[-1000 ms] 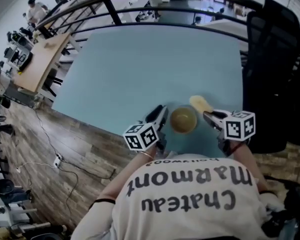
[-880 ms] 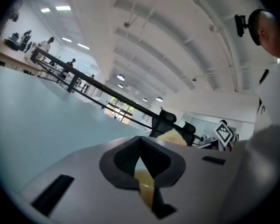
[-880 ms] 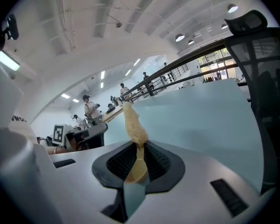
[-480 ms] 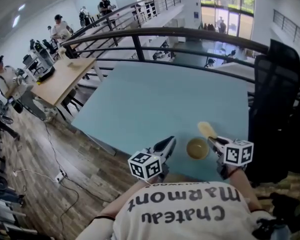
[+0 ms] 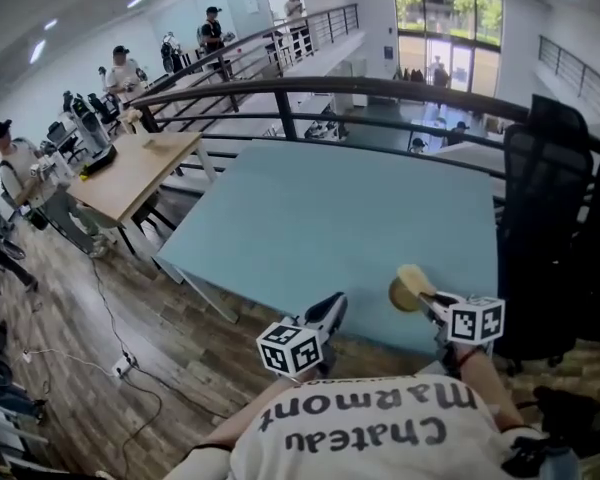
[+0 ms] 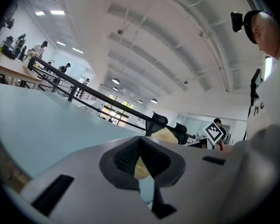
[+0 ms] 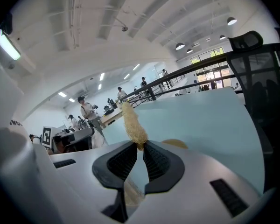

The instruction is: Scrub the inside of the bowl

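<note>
left gripper point(image 6: 140, 143): fingers pressed together, empty | right gripper point(image 7: 141, 146): fingers pinching sponge point(image 7: 132, 120) | bowl point(image 7: 176, 143): just beyond right fingers, on tabletop point(image 5: 360, 208)

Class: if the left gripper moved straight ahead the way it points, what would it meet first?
Probably the yellow bowl, which shows just beyond its shut jaws. The sponge shows behind it. Depth is unclear.

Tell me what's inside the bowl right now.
In the head view the sponge, clamped in the right tongs, overlaps the bowl and hides its inside. Only part of the bowl's side shows; whether the sponge touches it cannot be told.
</note>
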The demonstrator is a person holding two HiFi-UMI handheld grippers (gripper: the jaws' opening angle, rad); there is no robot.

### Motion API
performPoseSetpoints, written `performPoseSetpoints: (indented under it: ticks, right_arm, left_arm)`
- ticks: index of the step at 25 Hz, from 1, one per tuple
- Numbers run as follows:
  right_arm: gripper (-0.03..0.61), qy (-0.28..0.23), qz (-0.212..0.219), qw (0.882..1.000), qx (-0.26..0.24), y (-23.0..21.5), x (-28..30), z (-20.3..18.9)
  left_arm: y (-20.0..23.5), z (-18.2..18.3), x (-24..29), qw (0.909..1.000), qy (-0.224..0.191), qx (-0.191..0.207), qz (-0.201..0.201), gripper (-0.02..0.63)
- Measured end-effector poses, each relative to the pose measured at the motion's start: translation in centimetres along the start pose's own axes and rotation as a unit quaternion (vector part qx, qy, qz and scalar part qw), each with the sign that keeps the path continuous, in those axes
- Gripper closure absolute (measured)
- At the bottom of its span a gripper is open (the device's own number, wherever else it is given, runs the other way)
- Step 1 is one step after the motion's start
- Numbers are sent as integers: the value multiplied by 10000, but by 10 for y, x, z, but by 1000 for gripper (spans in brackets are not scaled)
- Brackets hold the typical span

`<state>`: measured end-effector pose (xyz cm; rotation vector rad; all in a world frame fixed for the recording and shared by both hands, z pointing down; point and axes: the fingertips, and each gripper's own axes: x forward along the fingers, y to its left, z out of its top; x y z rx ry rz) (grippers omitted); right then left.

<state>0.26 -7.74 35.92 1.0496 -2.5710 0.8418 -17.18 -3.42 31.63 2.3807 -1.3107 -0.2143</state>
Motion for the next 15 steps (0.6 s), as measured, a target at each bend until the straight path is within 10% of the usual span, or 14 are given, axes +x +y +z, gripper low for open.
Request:
performPoseSetpoints:
  ticks: [15]
  right_arm:
    - [514,-33,-343,9993,107,43,-51,-46]
  left_arm:
    - [-23,-10,-73,9998,-151,-87,-31,611]
